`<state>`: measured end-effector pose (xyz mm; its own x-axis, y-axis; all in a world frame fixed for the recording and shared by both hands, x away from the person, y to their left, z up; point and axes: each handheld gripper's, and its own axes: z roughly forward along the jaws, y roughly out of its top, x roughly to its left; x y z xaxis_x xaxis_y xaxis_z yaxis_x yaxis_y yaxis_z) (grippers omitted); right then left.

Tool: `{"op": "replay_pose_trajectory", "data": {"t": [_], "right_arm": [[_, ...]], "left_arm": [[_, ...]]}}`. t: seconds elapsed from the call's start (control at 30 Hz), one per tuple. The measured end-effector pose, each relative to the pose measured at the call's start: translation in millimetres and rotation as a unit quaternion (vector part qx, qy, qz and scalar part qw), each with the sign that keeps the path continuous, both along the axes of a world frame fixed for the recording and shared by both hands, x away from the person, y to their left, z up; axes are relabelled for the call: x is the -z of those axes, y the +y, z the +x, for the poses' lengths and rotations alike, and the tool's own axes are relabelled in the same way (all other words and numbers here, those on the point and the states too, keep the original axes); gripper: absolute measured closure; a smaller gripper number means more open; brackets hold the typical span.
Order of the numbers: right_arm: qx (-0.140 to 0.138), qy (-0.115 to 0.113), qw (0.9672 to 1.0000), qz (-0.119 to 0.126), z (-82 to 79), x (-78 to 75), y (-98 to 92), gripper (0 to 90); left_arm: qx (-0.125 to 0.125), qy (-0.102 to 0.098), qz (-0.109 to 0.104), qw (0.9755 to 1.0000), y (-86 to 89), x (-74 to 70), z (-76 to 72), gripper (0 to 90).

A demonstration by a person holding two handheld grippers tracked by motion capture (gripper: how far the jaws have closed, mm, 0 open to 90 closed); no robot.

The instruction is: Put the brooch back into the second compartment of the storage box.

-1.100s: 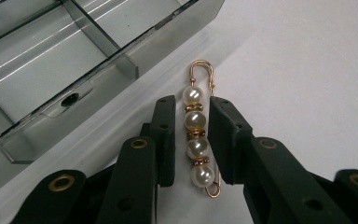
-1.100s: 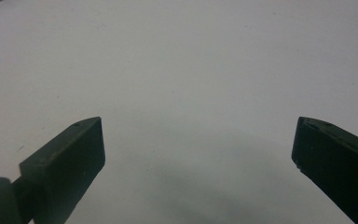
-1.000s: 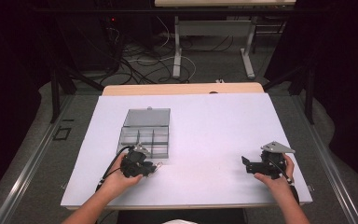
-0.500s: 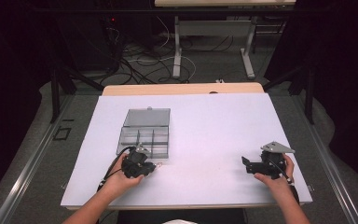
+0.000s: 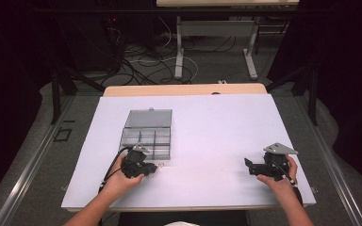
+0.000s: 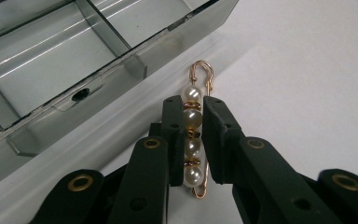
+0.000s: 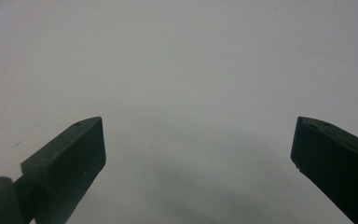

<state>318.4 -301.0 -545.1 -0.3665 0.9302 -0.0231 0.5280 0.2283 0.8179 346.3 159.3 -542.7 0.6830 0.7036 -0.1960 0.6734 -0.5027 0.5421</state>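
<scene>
Closing over the last second, the left gripper [image 6: 189, 122] is now pinching the pearl pin [image 6: 192, 135] on the table [image 5: 207, 136] beside the clear box [image 5: 147, 136], so lifting straight up is looking wisest, while the right gripper [image 7: 198, 154] is idling, fingers wide.

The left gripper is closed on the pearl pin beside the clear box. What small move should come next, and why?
Probably a small lift. The left gripper has its jaws pressed on the pearl pin, which lies on the white table just outside the clear box. Its open compartments are close, so raising the pin above the wall seems sensible.
</scene>
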Motion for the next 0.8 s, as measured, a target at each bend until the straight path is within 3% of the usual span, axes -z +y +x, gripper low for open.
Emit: {"op": "replay_pose_trajectory", "data": {"t": [0.2,0.4,0.63,0.73,0.8], "right_arm": [[0.005,-0.004,1.0,-0.001,0.2,0.3,-0.1,2.5],[0.005,-0.003,1.0,-0.002,0.1,0.0,-0.3,2.5],[0.004,-0.004,1.0,0.0,0.2,0.2,-0.6,2.5],[0.0,-0.006,1.0,-0.001,0.6,0.1,-1.1,2.5],[-0.001,-0.008,1.0,-0.002,0.5,0.0,-1.1,2.5]], "left_arm": [[-0.014,0.005,-0.016,0.9998,0.0,-3.2,-3.6,80.1],[-0.011,-0.011,-0.02,0.9997,1.5,-5.6,-6.1,80.1],[-0.021,-0.016,-0.036,0.999,3.3,-9.4,-10.7,80.1],[-0.005,-0.03,-0.031,0.9991,6.2,-12.0,-9.7,80.0],[-0.017,-0.03,-0.043,0.9985,5.0,-11.6,-11.8,80.0]]}}
